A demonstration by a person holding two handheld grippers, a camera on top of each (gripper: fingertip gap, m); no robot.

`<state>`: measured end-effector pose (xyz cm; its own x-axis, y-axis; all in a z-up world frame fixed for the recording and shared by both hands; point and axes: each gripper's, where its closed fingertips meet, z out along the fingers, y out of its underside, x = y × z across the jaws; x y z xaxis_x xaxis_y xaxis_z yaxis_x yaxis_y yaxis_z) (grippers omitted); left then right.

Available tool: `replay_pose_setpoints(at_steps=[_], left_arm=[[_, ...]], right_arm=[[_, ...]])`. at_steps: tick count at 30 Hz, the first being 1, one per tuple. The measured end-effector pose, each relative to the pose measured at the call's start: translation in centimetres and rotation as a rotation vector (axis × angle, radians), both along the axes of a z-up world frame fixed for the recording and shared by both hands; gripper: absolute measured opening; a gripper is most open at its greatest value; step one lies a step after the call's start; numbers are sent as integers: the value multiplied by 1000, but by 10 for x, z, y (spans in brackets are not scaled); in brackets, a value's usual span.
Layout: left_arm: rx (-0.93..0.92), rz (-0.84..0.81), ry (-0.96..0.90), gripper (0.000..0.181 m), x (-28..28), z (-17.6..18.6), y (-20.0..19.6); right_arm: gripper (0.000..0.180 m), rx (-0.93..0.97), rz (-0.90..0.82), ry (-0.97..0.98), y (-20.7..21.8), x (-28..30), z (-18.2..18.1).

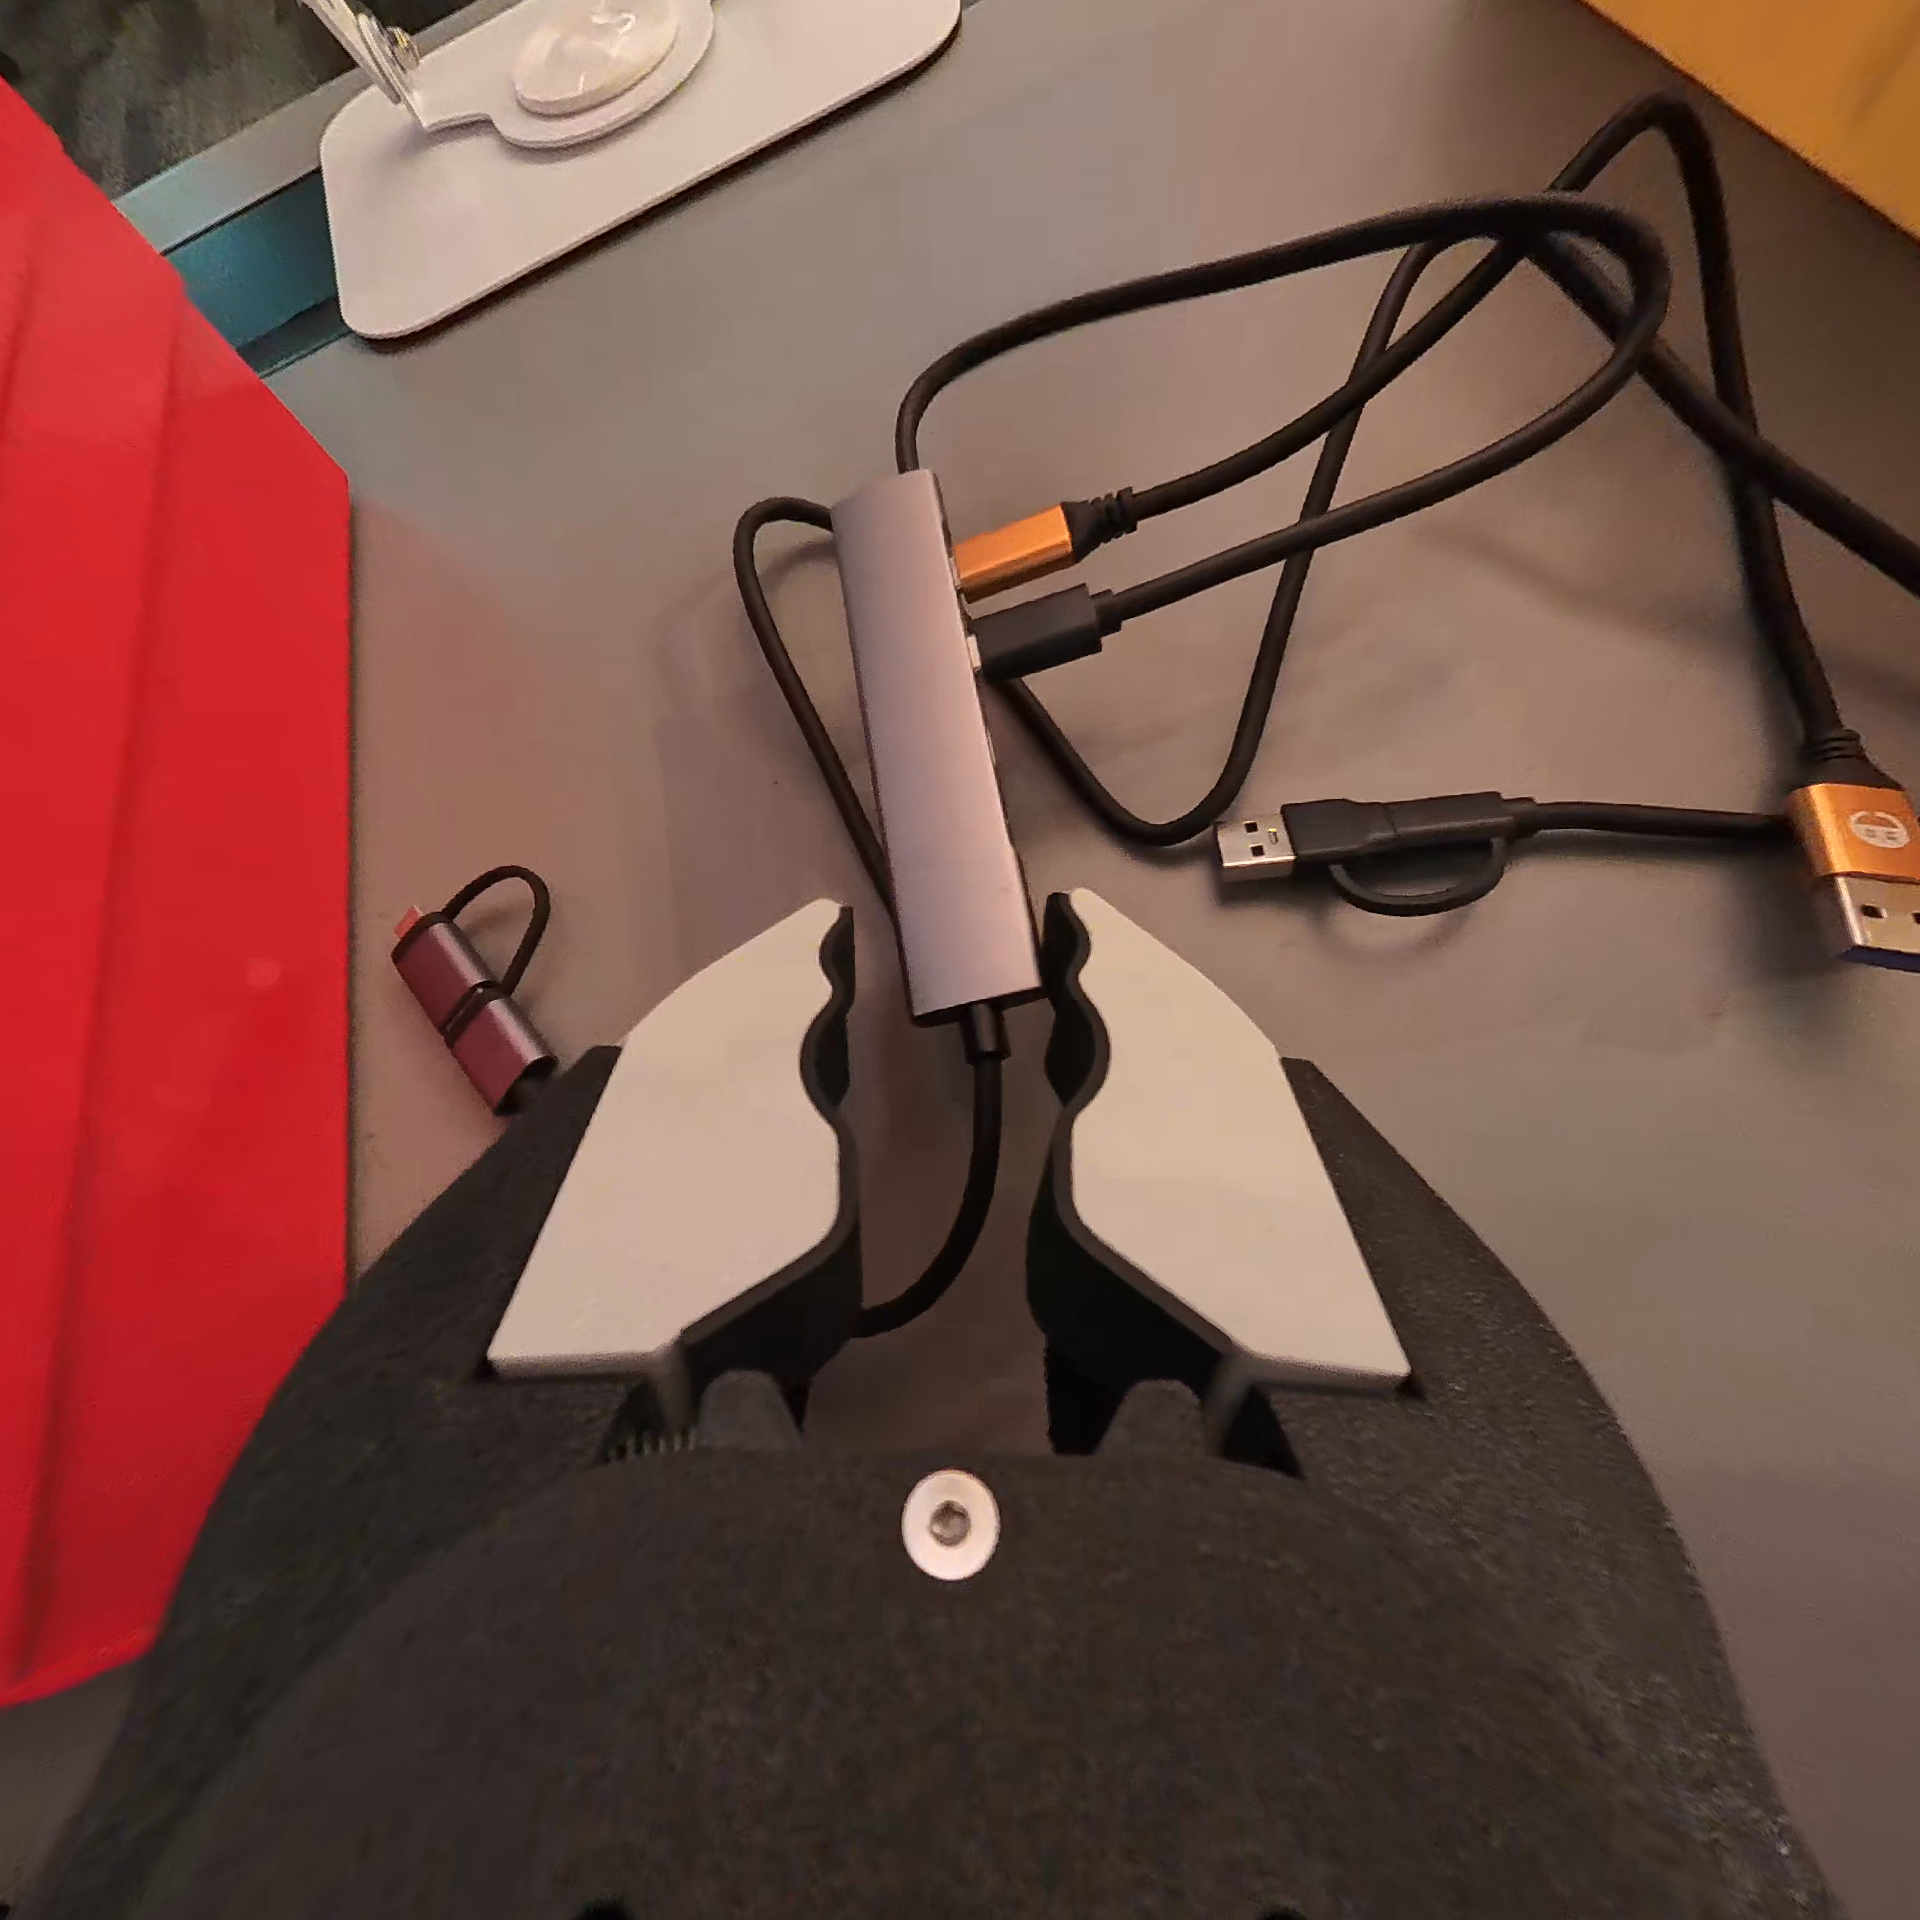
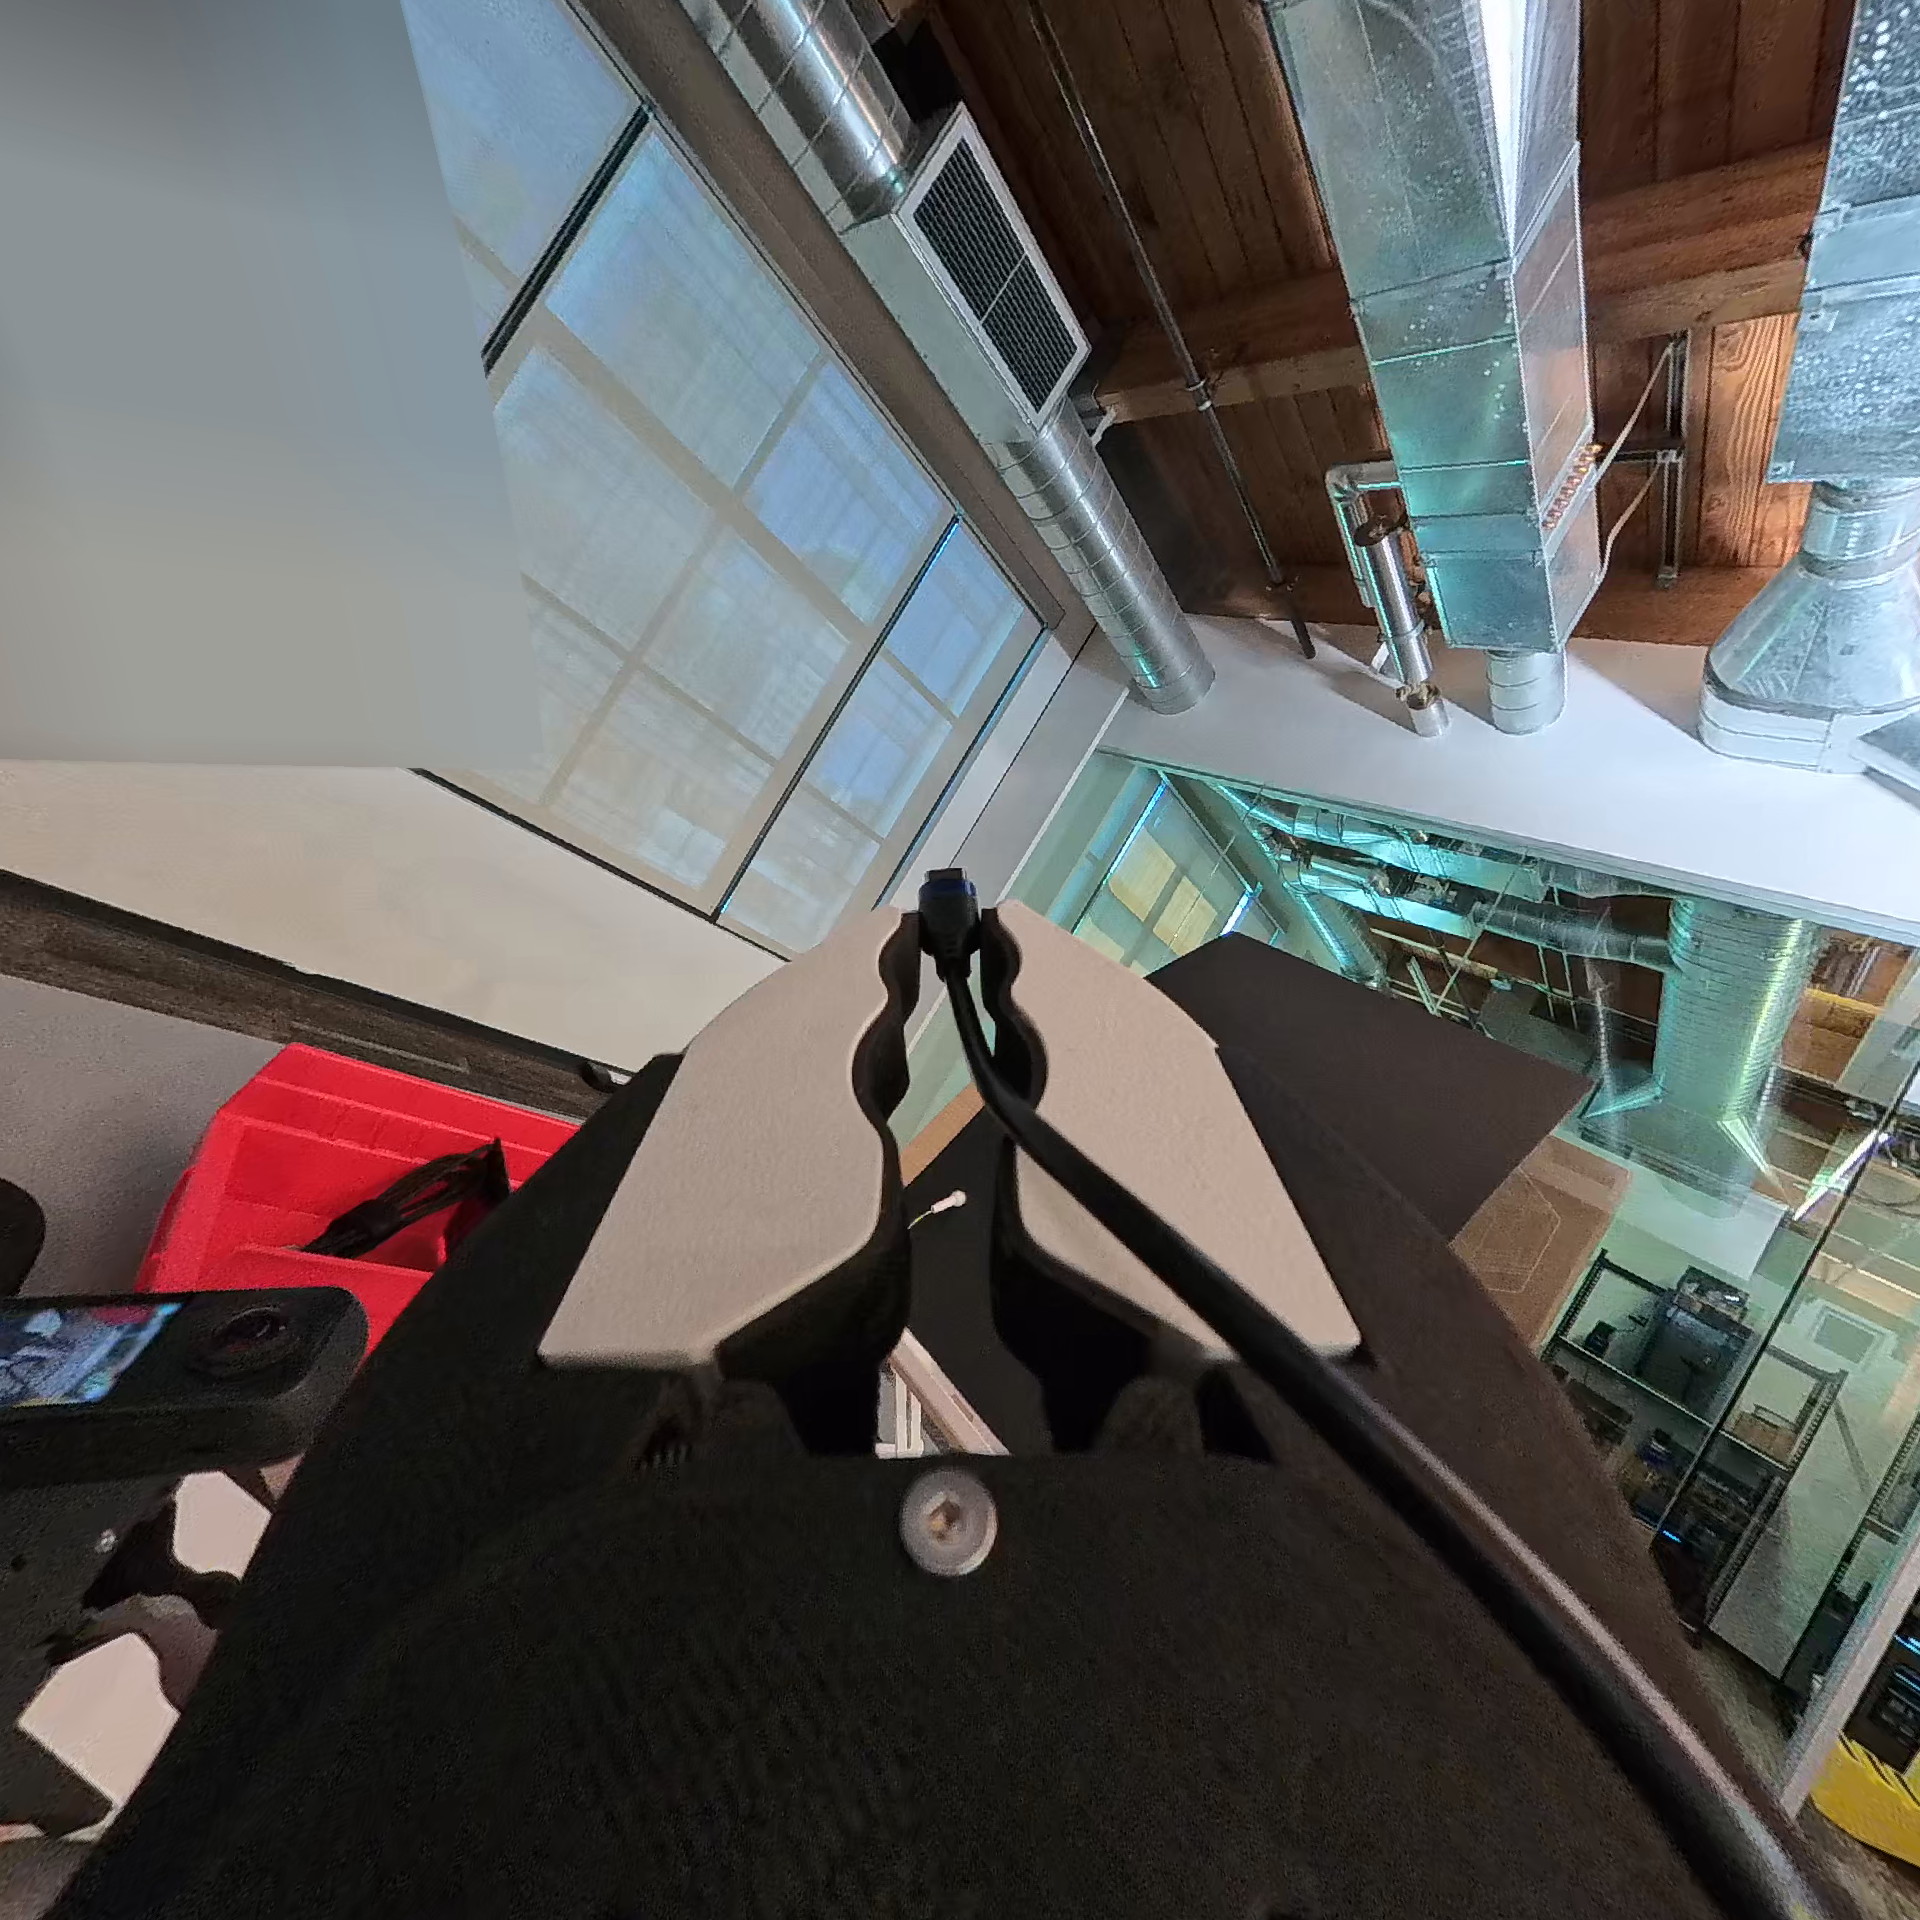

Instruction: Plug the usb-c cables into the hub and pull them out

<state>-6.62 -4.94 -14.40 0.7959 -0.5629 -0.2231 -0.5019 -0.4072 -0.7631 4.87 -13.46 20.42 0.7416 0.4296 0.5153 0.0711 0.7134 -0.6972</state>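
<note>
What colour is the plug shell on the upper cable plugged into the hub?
Orange-gold metal, on a black cable; the upper plug sits in the grey hub, clearest in the left wrist view.

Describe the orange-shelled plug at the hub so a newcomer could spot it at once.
Start at the grey desk and find the slim grey hub between the left tool's fingers. Two plugs sit side by side in the far end of its right edge. The orange plug is the farther one; its neighbour, the black plug, lacks the metallic orange shell.
</note>
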Motion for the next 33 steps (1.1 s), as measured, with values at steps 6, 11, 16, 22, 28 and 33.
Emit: replay_pose_setpoints(at_steps=[6, 11, 16, 22, 28, 33], left_arm=[[-23, 5, -4, 35, 0, -2, 2], [-40, -40, -47, 24, 4, 0, 1], [17, -84, -103, 24, 4, 22, 3], [73, -146, -168, 24, 7, 61, 8], [92, -216, -291, 24, 19, 99, 20], [140, -279, -390, 24, 28, 136, 31]], right_arm=[[12, 3, 4, -7, -2, -1, 1], [12, -10, 2, -17, 1, -1, -1], [12, -50, -18, -31, 12, -1, -9], [12, -129, -47, -46, 30, -4, -21], [12, -176, -81, -69, 43, -8, -32], [12, -211, -125, -71, 51, -5, -36]])
